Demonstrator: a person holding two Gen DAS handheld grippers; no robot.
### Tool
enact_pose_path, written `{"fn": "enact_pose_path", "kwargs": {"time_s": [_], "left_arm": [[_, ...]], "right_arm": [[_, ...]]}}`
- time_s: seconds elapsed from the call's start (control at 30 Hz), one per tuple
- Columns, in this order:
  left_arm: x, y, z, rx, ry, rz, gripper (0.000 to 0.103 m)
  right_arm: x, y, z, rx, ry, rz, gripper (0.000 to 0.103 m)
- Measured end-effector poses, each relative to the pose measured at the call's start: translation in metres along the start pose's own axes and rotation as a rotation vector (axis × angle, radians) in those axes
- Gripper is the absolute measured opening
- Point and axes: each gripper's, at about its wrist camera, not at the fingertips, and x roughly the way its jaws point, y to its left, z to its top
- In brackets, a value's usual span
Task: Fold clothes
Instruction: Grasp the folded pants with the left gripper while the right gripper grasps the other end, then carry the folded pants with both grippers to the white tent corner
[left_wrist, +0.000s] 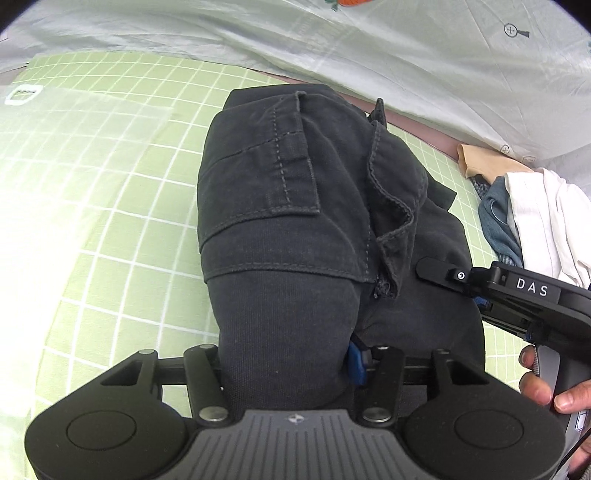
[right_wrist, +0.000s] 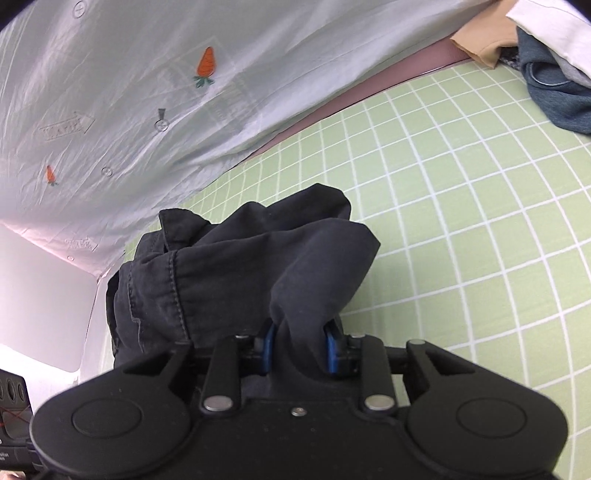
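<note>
Dark trousers (left_wrist: 295, 206) lie bunched on the green checked sheet (left_wrist: 110, 229), one end gathered into each gripper. Left gripper (left_wrist: 291, 363) has its fingers closed on a thick fold of the cloth; right gripper (right_wrist: 300, 350) pinches a narrower bunch between its blue pads (right_wrist: 331, 350). Beyond the sheet's edge hangs a pale carrot-print cloth (right_wrist: 147, 92), and a heap of other clothes (left_wrist: 532, 218) sits at the right.
</note>
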Motion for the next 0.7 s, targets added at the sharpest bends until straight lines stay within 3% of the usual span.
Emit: {"fn": "enact_pose_path", "kwargs": {"time_s": [0.17,0.37,0.5,0.7], "left_arm": [[-0.031,0.042,0.010,-0.036,-0.042,0.017,0.054],[-0.065,0.116,0.050,-0.065,-0.072,0.023,0.054],[-0.086,0.177,0.093,-0.073,-0.097,0.039,0.054],[-0.105,0.299,0.162,-0.153,-0.138,0.071,0.054]], "right_arm": [[0.013,0.046,-0.007,-0.042,0.008,0.038,0.028],[0.050,0.120,-0.002,-0.081,0.013,0.080,0.028],[0.089,0.177,0.004,-0.099,0.003,0.105,0.028],[0.189,0.288,0.025,-0.136,0.029,0.165,0.028]]}}
